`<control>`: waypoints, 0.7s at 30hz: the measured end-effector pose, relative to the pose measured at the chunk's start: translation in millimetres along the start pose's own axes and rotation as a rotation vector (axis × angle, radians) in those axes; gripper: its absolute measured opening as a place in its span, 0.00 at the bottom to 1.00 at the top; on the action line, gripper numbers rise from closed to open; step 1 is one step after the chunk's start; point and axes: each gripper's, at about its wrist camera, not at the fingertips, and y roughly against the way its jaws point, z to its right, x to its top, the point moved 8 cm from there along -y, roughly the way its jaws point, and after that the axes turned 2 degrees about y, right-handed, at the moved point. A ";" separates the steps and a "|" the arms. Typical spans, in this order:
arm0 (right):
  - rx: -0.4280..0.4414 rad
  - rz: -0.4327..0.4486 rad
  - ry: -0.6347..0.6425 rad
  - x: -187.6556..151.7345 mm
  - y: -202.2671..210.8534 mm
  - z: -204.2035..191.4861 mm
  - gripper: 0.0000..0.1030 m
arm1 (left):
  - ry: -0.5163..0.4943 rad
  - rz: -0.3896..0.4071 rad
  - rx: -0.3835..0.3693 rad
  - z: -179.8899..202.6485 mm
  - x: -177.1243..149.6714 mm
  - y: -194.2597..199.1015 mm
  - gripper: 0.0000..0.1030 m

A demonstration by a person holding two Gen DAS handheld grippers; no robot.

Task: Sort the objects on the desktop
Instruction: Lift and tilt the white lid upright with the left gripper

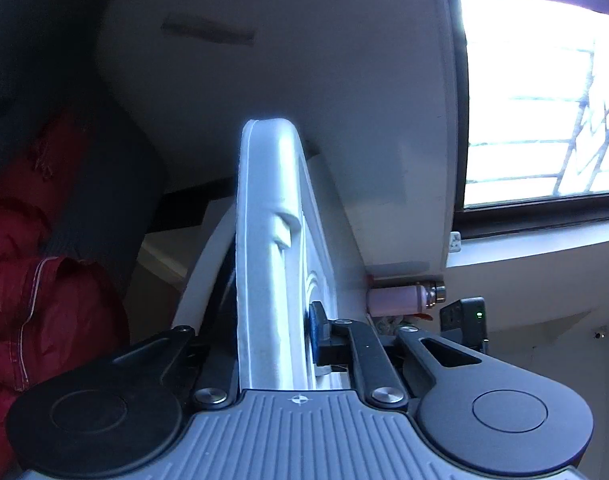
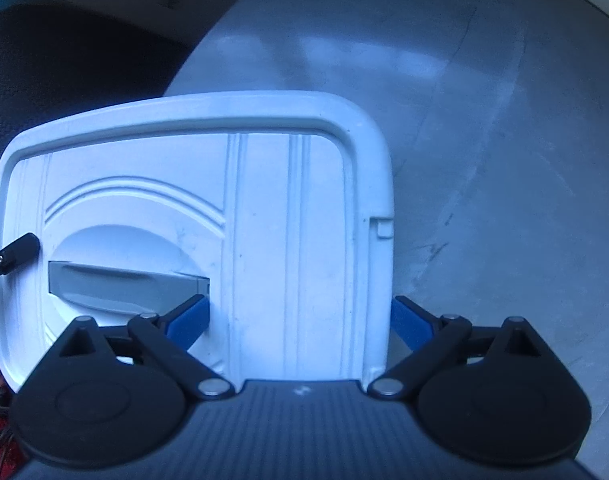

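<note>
White ribbed plastic lid (image 2: 192,208) edge-on, pinched by left hand-held gripper (image 1: 278,336), near end hidden, right hand-held gripper (image 2: 300,320) wide astride its edge, scuffed grey tabletop (image 2: 484,160).

Home room: barred window (image 1: 544,100), red jacket (image 1: 24,280), flask (image 1: 404,299).

We've got a pale wall (image 1: 304,60) filling most of the left wrist view, with a bright window (image 1: 544,120) on the right in a dark frame, daylight blowing it out. Below it a white sill (image 1: 544,240). A pink bottle (image 1: 400,300) lies near a black box (image 1: 464,316) with a green light. Red fabric (image 1: 32,280) bunches at the left. Right view: grey tabletop (image 2: 484,160).
</note>
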 end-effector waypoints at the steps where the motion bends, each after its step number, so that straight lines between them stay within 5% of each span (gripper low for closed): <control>1: 0.008 0.002 0.005 0.5 1.4 -1.5 0.93 | -0.010 -0.002 -0.002 6.3 0.2 0.2 0.10; 3: 0.010 0.005 0.030 1.7 7.2 -6.5 0.79 | -0.025 -0.010 -0.016 17.4 -0.7 -2.8 0.08; 8: -0.014 -0.003 0.065 9.4 12.5 -10.3 0.73 | -0.004 -0.018 -0.003 22.4 -1.9 -11.7 0.08; 11: 0.012 -0.010 0.075 9.1 12.8 -11.6 0.61 | -0.010 -0.024 0.001 25.9 -5.2 -15.7 0.08; 15: 0.014 -0.018 0.088 0.1 16.7 -17.4 0.61 | -0.004 -0.030 0.004 10.0 -4.8 -10.0 0.08; 21: 0.033 0.000 0.099 -2.5 21.8 -15.2 0.52 | -0.006 -0.052 -0.005 39.6 -15.9 -13.9 0.08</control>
